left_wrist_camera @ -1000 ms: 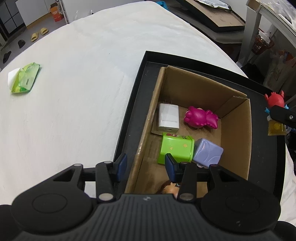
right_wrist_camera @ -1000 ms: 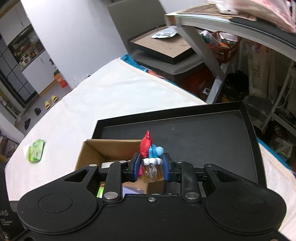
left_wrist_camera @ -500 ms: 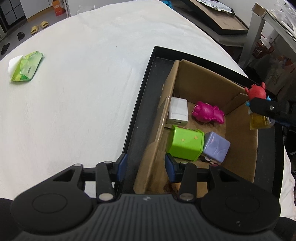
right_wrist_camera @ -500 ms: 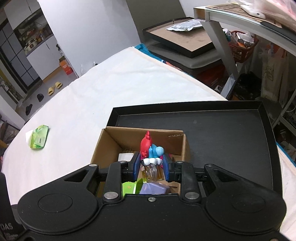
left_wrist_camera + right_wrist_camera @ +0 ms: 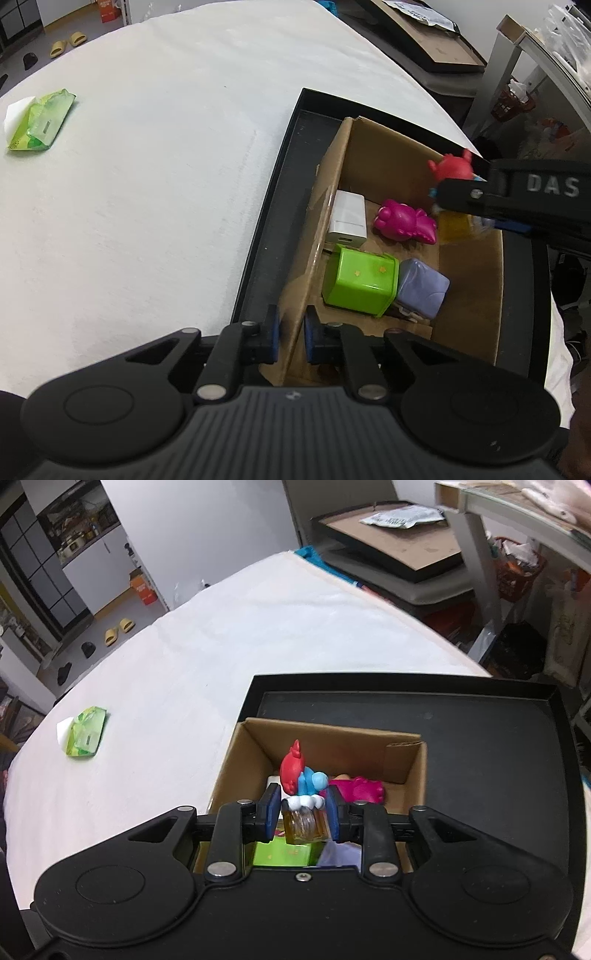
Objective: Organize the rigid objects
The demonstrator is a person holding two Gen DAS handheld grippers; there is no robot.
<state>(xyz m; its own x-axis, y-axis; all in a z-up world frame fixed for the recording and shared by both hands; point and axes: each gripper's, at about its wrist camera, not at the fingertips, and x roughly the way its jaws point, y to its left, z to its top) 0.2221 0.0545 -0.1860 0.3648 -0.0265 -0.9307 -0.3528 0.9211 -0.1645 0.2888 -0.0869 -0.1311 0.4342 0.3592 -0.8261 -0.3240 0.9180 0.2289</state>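
An open cardboard box stands in a black tray. Inside it lie a white charger block, a magenta toy, a green box and a lavender cube. My left gripper is shut on the box's near left wall. My right gripper is shut on a small amber bottle topped by a red and blue figure. It hangs over the box's inside, above the magenta toy.
The tray lies on a white-covered table, and its right half is bare. A green wipes packet lies far left on the cloth. Beyond the table's far edge are framed boards, a metal-legged desk and clutter.
My left gripper's fingers have closed in on the box's left wall. My right gripper has carried the bottle from beside the box to over its inside.
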